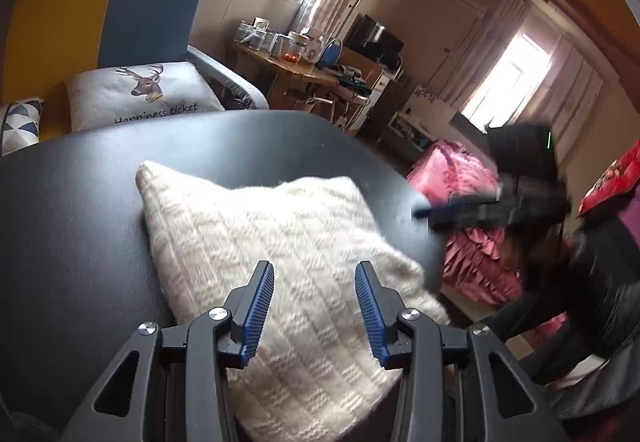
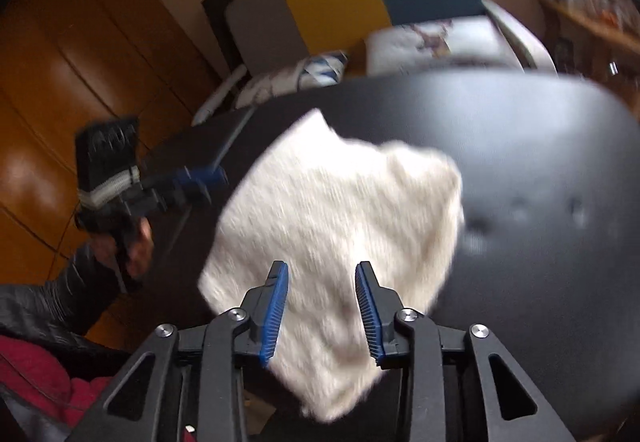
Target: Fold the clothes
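Black table (image 1: 80, 201) fills my left wrist view, a folded cream knit sweater (image 1: 260, 242) lying on it; my left gripper (image 1: 315, 270) hovers over its near edge, fingers (image 1: 262, 306) spread wide, gripping nothing; from the right wrist, the sweater (image 2: 340, 209) looks blurred; my right gripper (image 2: 322, 270) hangs above it, fingers apart and empty.
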`<state>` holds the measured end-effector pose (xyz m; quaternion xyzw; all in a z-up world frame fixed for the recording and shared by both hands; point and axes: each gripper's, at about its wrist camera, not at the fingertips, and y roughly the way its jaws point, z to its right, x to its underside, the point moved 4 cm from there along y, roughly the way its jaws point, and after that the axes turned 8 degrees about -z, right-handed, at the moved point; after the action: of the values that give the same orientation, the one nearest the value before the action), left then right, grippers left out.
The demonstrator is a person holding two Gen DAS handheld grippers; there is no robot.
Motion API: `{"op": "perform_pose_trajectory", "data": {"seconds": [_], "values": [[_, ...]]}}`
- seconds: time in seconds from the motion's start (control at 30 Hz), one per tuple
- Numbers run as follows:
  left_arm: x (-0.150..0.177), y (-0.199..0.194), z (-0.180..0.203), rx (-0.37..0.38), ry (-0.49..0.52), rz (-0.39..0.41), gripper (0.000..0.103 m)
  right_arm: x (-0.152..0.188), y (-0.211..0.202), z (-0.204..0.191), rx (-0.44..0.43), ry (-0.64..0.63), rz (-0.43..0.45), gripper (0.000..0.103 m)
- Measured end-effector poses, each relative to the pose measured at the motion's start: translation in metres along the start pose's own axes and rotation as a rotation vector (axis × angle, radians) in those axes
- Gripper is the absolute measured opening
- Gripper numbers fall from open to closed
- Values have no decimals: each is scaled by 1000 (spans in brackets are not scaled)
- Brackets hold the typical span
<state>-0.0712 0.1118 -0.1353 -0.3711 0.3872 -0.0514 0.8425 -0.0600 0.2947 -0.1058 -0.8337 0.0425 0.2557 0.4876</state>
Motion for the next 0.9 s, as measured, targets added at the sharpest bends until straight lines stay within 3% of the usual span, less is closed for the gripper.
{"op": "perform_pose_trajectory", "data": {"seconds": [0.1,0.23,0.33,0.43,0.5,0.7,0.77,0.9], "values": [[16,12,3,0,-9,-17,42,-59,23,-18,-48,-82,-6,38],[31,33,-1,-21,-16,-40,42,-130,109,-41,-90,-165,-117,38],[35,42,-4,-38,-22,-47,41,-156,177,-39,-35,-186,-251,38],[39,48,-4,-76,-18,-39,41,-148,240,-25,64,-212,-427,33],[40,48,-5,-75,-35,-22,41,-141,256,-20,125,-254,-413,34],[34,16,-42,20,-234,63,44,-148,244,-6,64,-152,-354,33],[31,4,-59,47,-305,89,45,-150,233,-4,32,-119,-313,38],[24,-15,-92,112,-442,125,47,-152,197,1,-36,-46,-202,59]]}}
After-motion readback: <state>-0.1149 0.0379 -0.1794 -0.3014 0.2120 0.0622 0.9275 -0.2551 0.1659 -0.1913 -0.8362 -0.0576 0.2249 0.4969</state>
